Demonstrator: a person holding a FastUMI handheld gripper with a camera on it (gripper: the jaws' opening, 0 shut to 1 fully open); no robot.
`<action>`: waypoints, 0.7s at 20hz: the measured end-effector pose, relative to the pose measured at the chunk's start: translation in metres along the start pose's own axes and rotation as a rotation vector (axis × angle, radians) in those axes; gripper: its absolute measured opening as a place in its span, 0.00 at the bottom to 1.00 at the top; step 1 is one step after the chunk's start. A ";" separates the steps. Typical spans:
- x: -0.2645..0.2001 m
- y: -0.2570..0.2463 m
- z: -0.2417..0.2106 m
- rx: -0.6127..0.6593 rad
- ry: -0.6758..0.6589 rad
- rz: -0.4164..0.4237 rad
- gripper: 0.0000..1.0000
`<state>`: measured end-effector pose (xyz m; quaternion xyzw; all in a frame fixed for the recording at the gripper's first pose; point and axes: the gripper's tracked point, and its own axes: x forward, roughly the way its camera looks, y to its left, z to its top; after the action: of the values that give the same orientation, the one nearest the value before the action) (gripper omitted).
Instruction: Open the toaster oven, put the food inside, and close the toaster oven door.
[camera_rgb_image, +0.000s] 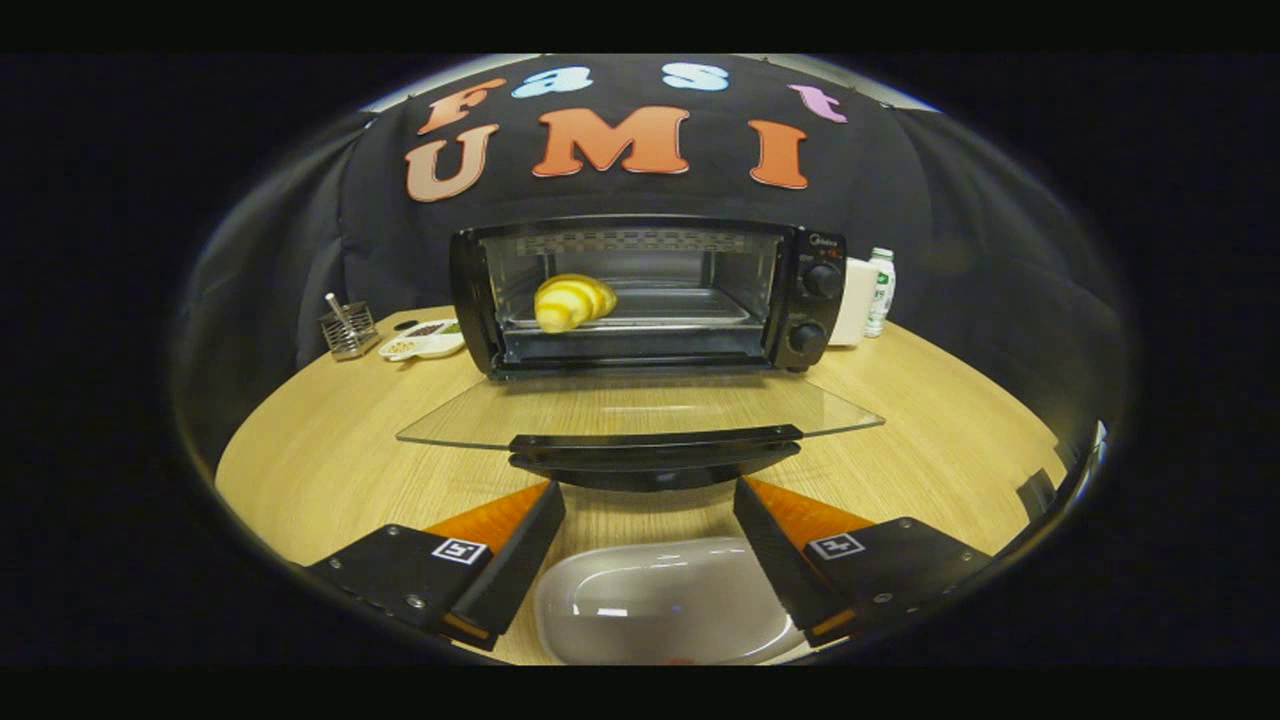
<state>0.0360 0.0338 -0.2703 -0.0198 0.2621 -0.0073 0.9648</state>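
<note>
The black toaster oven (645, 295) stands at the far middle of the round light-wood table (300, 460), its glass door (640, 410) dropped flat toward the near side. The door's black handle bar (655, 450) forms its near edge, just ahead of the fingertips. Bare tabletop lies left and right of the door. Inside the oven, the yellow ridged pastry (572, 302) sits on the metal tray (650, 308), toward the left of the cavity, with free tray to its right.

The gripper (650, 505) points level at the oven, its fingers spread wide with nothing between them; both tips stop short of the handle without touching it. A white oval plate (660, 600) lies on the table between and below the fingers.

Two black knobs (815, 308) are stacked on the oven's right panel; a small logo above them is too small to read. Right of the oven stand a white container (855, 300) and a small white bottle with a green label (880, 290), lettering unreadable. Far left are a wire mesh holder (348, 328) and a white divided dish (425, 340).
</note>
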 end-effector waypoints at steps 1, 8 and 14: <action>-0.003 0.000 0.007 0.001 -0.012 0.001 1.00; -0.001 0.006 0.048 0.041 -0.077 0.038 1.00; 0.010 0.011 0.078 0.029 -0.119 0.036 1.00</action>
<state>0.0845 0.0473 -0.2089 -0.0014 0.2046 0.0072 0.9788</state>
